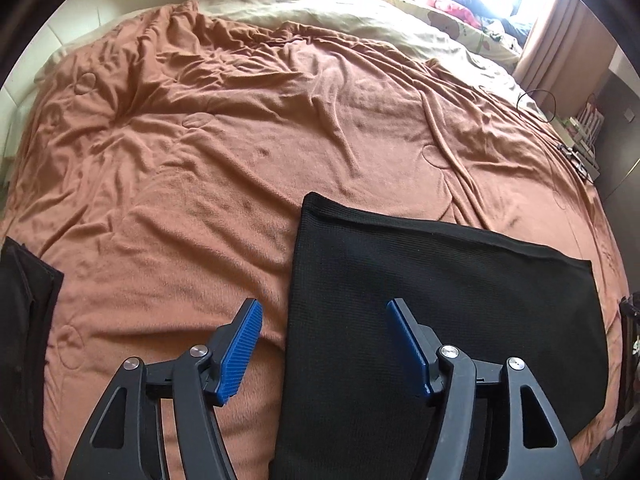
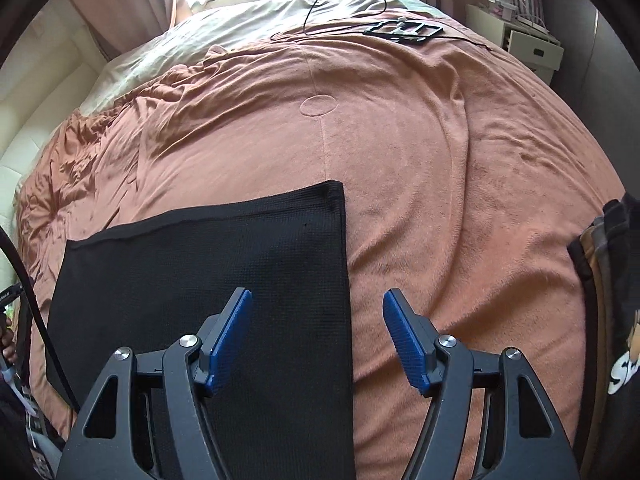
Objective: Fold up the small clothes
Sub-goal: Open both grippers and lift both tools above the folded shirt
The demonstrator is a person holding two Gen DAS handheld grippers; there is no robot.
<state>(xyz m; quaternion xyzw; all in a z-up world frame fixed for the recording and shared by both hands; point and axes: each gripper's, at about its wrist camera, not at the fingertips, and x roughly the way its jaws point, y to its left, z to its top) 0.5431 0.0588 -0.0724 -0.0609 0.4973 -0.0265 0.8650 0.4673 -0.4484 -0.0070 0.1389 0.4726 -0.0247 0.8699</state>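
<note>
A black ribbed garment (image 1: 440,312) lies flat as a neat rectangle on the rust-orange blanket (image 1: 224,152). My left gripper (image 1: 324,312) is open and hovers over the garment's left edge, one blue pad over the blanket, the other over the cloth. In the right wrist view the same black garment (image 2: 208,264) fills the lower left. My right gripper (image 2: 318,300) is open over its right edge, with nothing between the pads.
Another dark garment (image 1: 24,320) lies at the blanket's left edge. A black garment with a print (image 2: 612,300) sits at the right. A black frame with a cable (image 2: 404,30) lies far back. Cream bedding (image 1: 340,8) and a bedside shelf (image 2: 520,36) stand beyond.
</note>
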